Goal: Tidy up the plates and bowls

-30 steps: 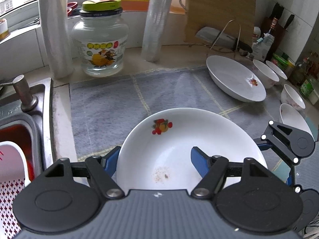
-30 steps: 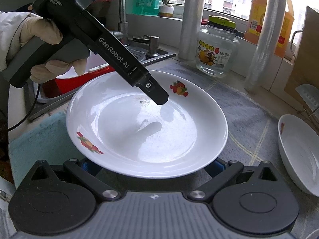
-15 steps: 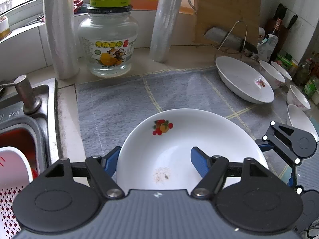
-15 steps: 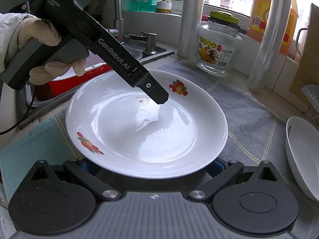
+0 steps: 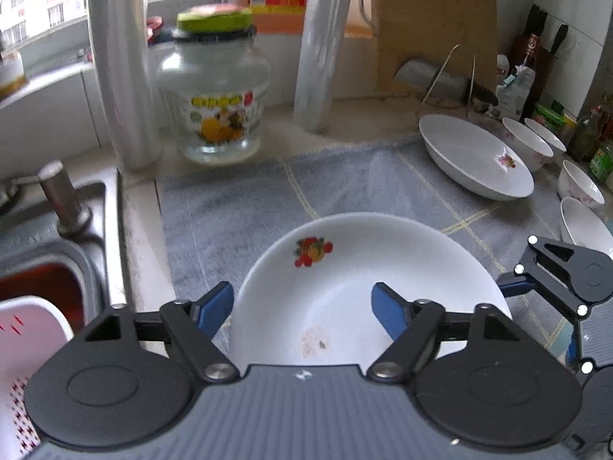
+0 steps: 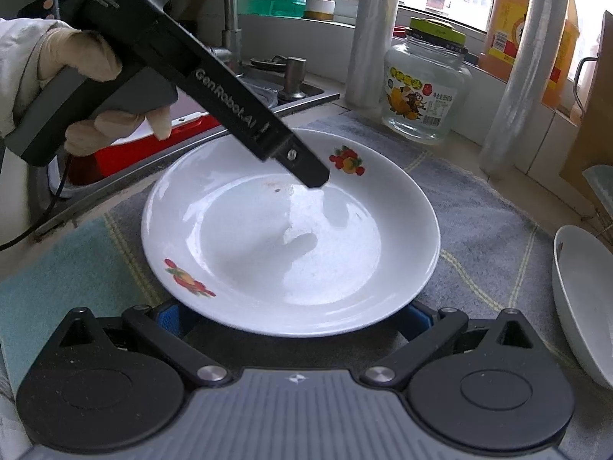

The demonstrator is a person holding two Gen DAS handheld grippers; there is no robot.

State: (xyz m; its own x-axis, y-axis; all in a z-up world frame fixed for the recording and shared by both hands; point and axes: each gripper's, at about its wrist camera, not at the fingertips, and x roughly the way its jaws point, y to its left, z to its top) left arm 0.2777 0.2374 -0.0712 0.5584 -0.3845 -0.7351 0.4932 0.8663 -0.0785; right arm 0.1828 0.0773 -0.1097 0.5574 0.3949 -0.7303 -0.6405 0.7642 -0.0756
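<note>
A white plate (image 5: 345, 280) with fruit decals lies over the grey mat (image 5: 230, 207), a brown smear near its near edge. My left gripper (image 5: 300, 308) straddles the plate's left rim, one blue finger outside and one over the inside; its jaws are opening and the pads are not pressing the rim. In the right wrist view the plate (image 6: 268, 249) sits over the wide-apart blue fingers of my right gripper (image 6: 293, 316), which reach under its near rim. The left gripper (image 6: 314, 176) comes in from the upper left, held by a gloved hand (image 6: 88, 61).
A second white plate (image 5: 475, 161) leans at the right, with several small bowls (image 5: 580, 188) beyond it. A glass jar (image 5: 214, 103), two film rolls (image 5: 122, 65) and a cutting board (image 5: 433, 27) line the back. A sink (image 5: 46, 230) with a white basket (image 5: 23, 345) is at the left.
The left wrist view has shifted a little and is now blurred. The plate and both grippers keep their places; the left finger gap looks much the same.
</note>
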